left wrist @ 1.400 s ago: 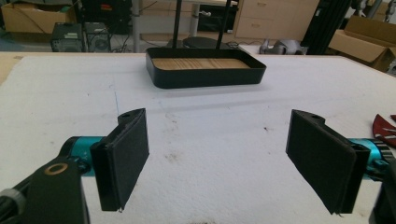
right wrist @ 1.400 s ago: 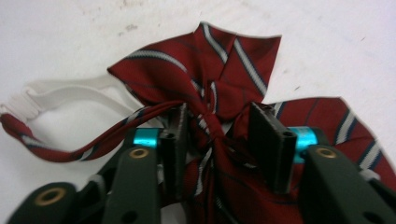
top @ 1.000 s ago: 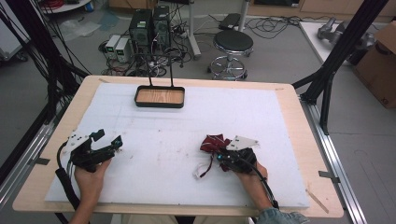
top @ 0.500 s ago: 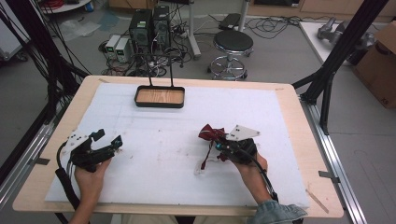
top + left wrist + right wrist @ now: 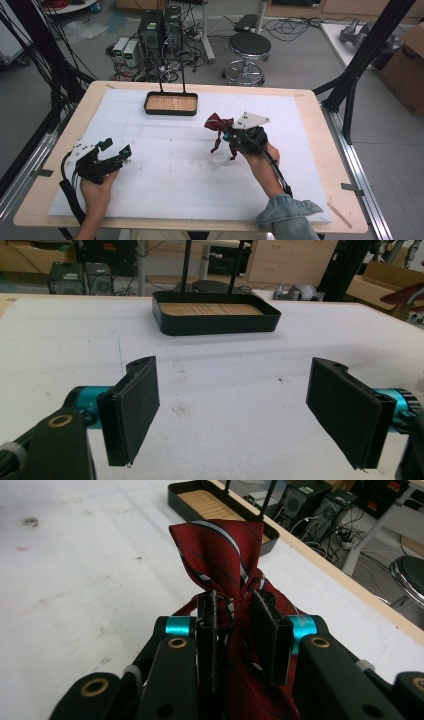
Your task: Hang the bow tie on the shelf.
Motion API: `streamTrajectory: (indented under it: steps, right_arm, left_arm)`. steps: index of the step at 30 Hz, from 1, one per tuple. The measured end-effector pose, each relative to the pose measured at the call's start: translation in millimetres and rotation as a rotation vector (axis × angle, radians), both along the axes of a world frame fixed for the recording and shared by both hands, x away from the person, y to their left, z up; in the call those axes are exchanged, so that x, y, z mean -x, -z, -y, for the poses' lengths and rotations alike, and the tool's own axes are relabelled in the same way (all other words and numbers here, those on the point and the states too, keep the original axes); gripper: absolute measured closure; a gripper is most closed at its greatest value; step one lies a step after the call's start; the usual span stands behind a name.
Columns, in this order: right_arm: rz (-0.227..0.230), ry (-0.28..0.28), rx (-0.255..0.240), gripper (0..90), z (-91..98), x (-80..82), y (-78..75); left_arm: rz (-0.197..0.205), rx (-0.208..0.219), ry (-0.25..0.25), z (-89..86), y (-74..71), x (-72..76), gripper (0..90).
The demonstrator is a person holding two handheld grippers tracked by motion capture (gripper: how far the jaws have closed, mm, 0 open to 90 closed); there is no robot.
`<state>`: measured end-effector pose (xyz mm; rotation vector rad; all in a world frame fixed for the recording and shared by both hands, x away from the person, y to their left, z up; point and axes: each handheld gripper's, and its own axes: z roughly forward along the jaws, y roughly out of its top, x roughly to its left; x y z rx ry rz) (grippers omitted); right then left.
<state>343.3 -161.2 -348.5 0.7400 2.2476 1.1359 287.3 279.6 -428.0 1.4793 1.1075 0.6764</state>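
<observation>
A white mat (image 5: 165, 175) covers most of a wooden table (image 5: 320, 165) that stands in a workshop, with computer towers (image 5: 160, 30) and a round stool (image 5: 249, 47) on the floor beyond its far edge. Near that far edge a black tray (image 5: 170, 103) with a wooden bottom sits on the mat.

The right gripper (image 5: 231, 136) is held above the mat, right of the middle. Its jaws are pinched tight on the knot of a dark red striped bow tie (image 5: 218, 122). In the right gripper view the bow tie (image 5: 222, 555) fans out past the jaw tips toward the tray (image 5: 200, 500), and more red cloth is bunched between the jaws and below them. In the high view thin ends of the bow tie hang down toward the mat, whose surface under them is bare.

The left gripper (image 5: 116, 148) sits low near the mat's left edge, well apart from the bow tie, its jaws spread wide with nothing between them. In the left gripper view only bare mat lies between the left gripper (image 5: 245, 405) and the tray (image 5: 215, 320). Plain mat also separates the two grippers.
</observation>
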Motion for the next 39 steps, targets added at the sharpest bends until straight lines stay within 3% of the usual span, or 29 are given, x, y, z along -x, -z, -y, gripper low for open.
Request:
streamTrajectory:
  steps: [18,26,31,33,34,36,39]
  right_arm:
    - [0.061,0.054,0.036,73.3,-31.8,-73.0,-45.2]
    - [0.082,0.077,0.031,73.3,-47.2,-96.6,-52.0]
    - [0.115,0.113,0.002,73.4,-55.3,-114.5,-55.2]
    - [0.108,0.120,-0.004,73.4,-56.9,-117.6,-57.0]
    - [0.142,0.129,-0.015,73.6,-60.7,-121.8,-59.9]
    - [0.154,0.138,-0.023,73.6,-64.8,-126.4,-62.6]
    - [0.148,0.142,-0.022,73.6,-68.3,-131.9,-66.0]
  left_arm:
    - [0.005,-0.006,0.024,1.8,0.0,-3.8,21.4]
    - [0.012,-0.001,0.026,1.5,0.1,-5.6,21.5]
    - [0.012,-0.003,0.030,1.0,0.0,-5.4,21.5]
    - [0.011,-0.004,0.032,0.8,-0.1,-5.4,21.4]
    - [0.012,-0.002,0.032,0.7,0.0,-5.7,21.4]
    - [0.012,-0.002,0.034,0.5,0.1,-5.9,21.4]
    - [0.007,-0.002,0.034,0.0,0.3,-6.0,21.4]
